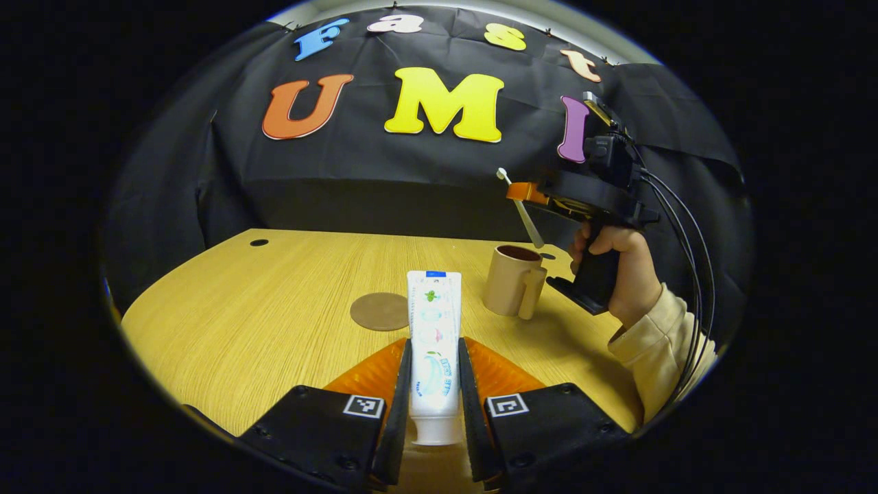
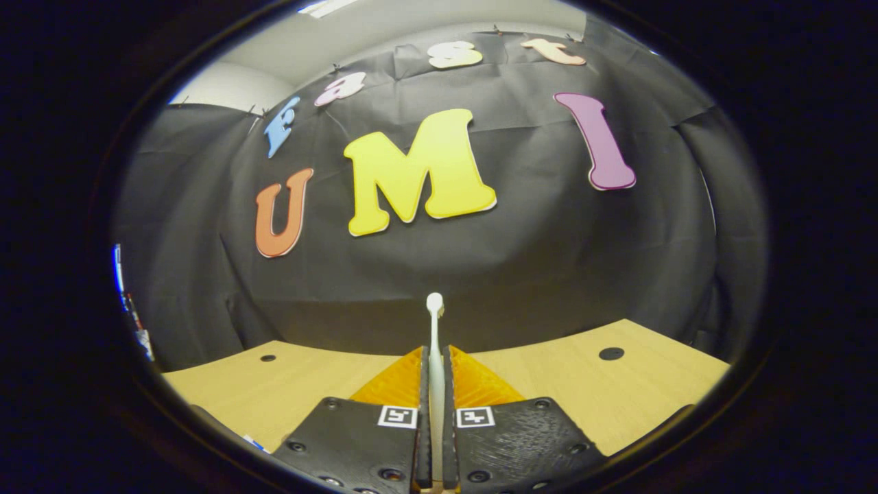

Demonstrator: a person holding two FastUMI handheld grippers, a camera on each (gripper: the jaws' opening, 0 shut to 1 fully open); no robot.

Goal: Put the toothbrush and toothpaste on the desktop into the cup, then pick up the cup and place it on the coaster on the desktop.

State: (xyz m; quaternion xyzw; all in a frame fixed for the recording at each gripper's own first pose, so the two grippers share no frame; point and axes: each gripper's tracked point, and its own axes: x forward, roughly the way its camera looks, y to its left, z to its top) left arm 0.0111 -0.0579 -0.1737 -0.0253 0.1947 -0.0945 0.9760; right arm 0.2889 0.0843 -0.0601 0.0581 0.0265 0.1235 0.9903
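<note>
Reading the desktop [image 1: 274, 322] from left to right in the left gripper view, I come first to the round brown coaster [image 1: 379, 311], lying bare on the wood with nothing on it. Just right of it is the toothpaste tube [image 1: 434, 343], which my left gripper [image 1: 435, 374] has clamped between both fingers, cap end toward the camera and the flat end pointing forward. I cannot say for sure whether the tube is lifted or resting on the wood. Further right stands the tan cup [image 1: 511, 281], upright, handle facing me, and as far as I can see its mouth holds nothing. Above and just right of the cup a hand [image 1: 614, 264] in a cream sleeve [image 1: 662, 343] holds my right gripper [image 1: 531, 195], and the white toothbrush [image 1: 520, 209] slants down from its fingers toward the cup's rim without being inside yet.

In the right gripper view the right gripper [image 2: 433, 381] is pinched tight on the toothbrush [image 2: 434, 343], the handle running up between the fingers with one end sticking out ahead.

So I judge the task barely under way: both items are gripped, neither is in the cup. Left to do: drop in the toothbrush, drop in the toothpaste, then carry the cup onto the coaster.
</note>
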